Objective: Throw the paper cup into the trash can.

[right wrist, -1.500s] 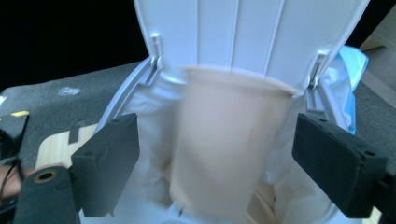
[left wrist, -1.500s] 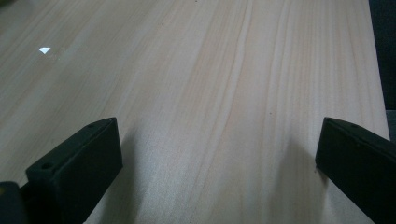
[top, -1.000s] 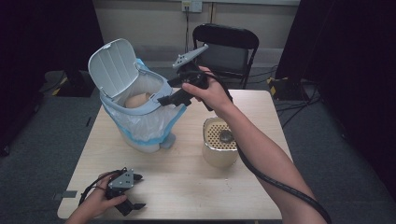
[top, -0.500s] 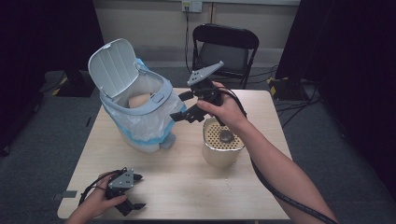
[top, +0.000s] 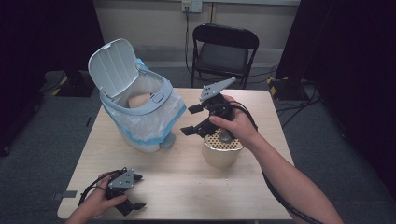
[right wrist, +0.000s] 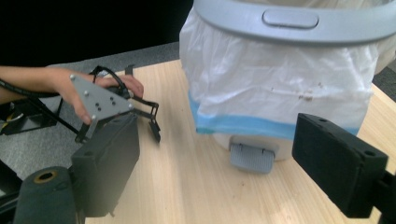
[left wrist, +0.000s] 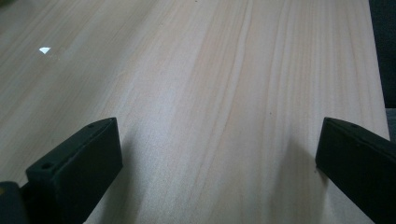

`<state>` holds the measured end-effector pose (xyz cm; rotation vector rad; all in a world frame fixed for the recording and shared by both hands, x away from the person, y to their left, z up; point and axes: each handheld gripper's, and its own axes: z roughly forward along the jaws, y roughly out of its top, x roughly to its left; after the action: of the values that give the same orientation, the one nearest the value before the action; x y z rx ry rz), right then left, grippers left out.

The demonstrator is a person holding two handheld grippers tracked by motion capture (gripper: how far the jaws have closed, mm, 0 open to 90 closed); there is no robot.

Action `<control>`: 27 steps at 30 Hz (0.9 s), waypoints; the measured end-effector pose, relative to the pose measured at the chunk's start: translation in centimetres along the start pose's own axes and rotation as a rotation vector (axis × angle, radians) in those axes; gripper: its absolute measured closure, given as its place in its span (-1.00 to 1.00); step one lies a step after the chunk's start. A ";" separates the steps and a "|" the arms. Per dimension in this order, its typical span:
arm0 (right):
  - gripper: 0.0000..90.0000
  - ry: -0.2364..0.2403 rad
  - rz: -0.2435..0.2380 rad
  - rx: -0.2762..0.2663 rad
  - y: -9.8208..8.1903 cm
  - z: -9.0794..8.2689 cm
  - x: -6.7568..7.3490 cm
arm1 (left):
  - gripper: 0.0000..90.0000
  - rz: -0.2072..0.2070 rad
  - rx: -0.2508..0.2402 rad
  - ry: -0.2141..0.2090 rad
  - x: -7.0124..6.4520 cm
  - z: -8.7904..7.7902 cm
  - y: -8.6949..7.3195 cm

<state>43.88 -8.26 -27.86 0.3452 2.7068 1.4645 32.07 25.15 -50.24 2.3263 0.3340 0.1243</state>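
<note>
- So the right gripper (top: 192, 119) is up in the air between the pedal bin (top: 140, 109) and a tan cup (top: 222, 151), jaws spread wide, nothing between them.
- The bin is on the back-left part of the wooden table (top: 187, 186), lid (top: 112, 65) flipped up and open. There's a white liner with a blue band (right wrist: 261, 125) folded over the grey rim (right wrist: 289, 21), and something pale, roundish sitting inside (top: 140, 100).
- From the right gripper view you're looking straight at the bin's front: the latch button on the rim and the little grey foot pedal (right wrist: 251, 157) down at the base, on the table.
- The cup sits right of the bin, just under the person's right hand (top: 236, 123); it's got a perforated insert on top (top: 224, 138) with a small dark thing in it, can't tell what.
- The left gripper (top: 135, 200) is way down at the near-left corner, resting on the table in the person's left hand, well apart from the bin. Jaws apart too, just bare wood between them in the left gripper view.
- Black folding chair (top: 224, 51) behind the table.
</note>
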 end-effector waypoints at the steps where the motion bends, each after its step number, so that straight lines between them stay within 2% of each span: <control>1: -0.67 0.002 0.002 0.000 -0.3 -0.1 0.1 | -1.00 0.000 0.000 0.001 0.0 0.0 0.0; 8: -0.67 0.018 -0.006 0.000 -1.7 -0.5 0.9 | -1.00 -0.006 -0.001 -0.002 0.0 0.0 0.0; 17: -0.67 0.036 0.010 -0.006 -3.6 -1.0 1.6 | -1.00 -0.003 0.000 -0.001 0.0 0.0 0.0; 27: -0.67 0.039 0.016 0.002 -5.2 -1.9 2.3 | -1.00 -0.005 0.000 -0.003 0.0 0.0 0.0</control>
<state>40.46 -12.03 -30.99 0.3428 2.7416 1.4887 32.04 25.14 -50.26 2.3255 0.3386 0.1184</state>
